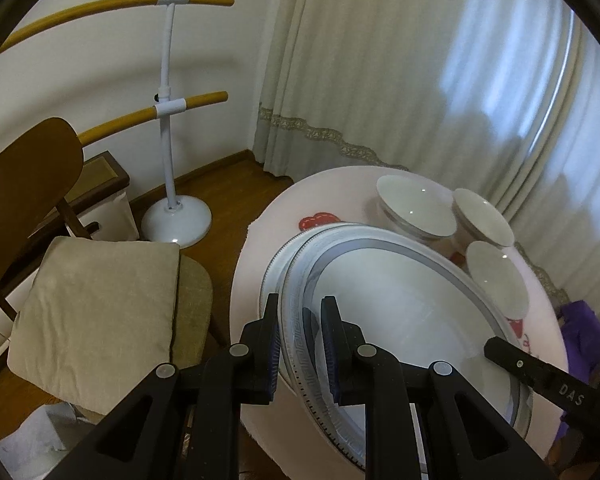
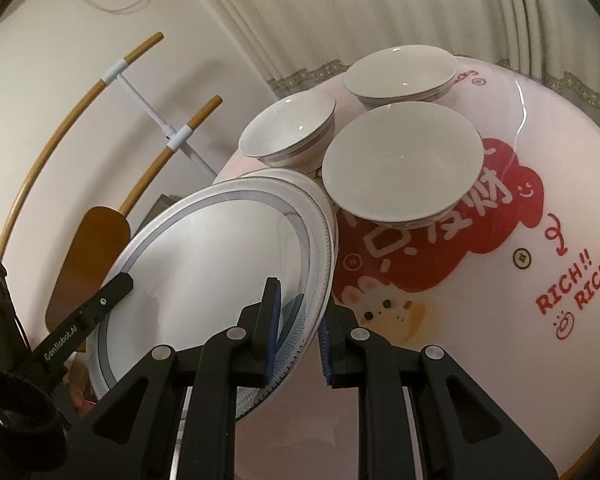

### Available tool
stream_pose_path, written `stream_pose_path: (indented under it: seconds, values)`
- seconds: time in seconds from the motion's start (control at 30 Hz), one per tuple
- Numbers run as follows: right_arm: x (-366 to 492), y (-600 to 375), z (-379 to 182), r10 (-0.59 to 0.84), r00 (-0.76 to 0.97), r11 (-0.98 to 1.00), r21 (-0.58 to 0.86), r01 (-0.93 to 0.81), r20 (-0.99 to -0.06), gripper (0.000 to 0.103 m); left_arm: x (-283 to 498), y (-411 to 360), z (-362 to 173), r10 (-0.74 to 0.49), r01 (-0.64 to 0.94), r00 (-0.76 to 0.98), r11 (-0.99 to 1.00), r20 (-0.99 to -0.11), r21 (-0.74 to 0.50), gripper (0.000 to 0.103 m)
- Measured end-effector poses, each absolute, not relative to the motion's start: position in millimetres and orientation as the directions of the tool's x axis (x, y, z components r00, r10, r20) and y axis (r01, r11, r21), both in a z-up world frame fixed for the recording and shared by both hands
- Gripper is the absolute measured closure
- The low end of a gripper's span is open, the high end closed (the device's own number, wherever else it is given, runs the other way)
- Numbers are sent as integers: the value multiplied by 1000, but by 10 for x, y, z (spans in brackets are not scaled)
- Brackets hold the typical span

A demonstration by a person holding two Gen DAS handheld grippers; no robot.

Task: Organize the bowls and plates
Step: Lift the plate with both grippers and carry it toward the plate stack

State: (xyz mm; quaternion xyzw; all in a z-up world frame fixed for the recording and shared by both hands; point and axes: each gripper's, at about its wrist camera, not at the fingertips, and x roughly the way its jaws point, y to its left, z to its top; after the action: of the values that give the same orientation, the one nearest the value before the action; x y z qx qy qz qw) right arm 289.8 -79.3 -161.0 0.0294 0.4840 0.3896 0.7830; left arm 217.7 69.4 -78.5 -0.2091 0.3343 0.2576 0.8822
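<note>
- While I hold the white round patterned-rim plate [image 1: 400,320] by opposite rims, left gripper [image 1: 300,344] and right gripper [image 2: 298,332] clamped, it hangs tilted above the pink bench [image 2: 500,320].
- Three white bowls [image 2: 400,168] sit just beyond.

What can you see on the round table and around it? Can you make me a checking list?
Surface: round pink table with red cartoon print and the words RICH.
Job's things: top plate held over another plate; three white bowls grouped close together behind.
Clutter: purple thing at the table edge, cannot tell what.
Claws: left claw shut on the top plate's rim; right claw shut on the opposite rim.
Cables: thin white cord on the wall.
Surroundings: cushioned chair, white stand with wooden bars, curtains, wood floor.
</note>
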Motion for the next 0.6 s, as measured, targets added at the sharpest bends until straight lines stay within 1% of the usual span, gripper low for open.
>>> stream_pose_path:
  seconds: [0.6]
  values:
    - [2983, -587, -1818, 575, 260, 748, 370, -552, -776, 85, 2706, 1025, -1134, 284, -589, 624, 783, -728, -200, 88]
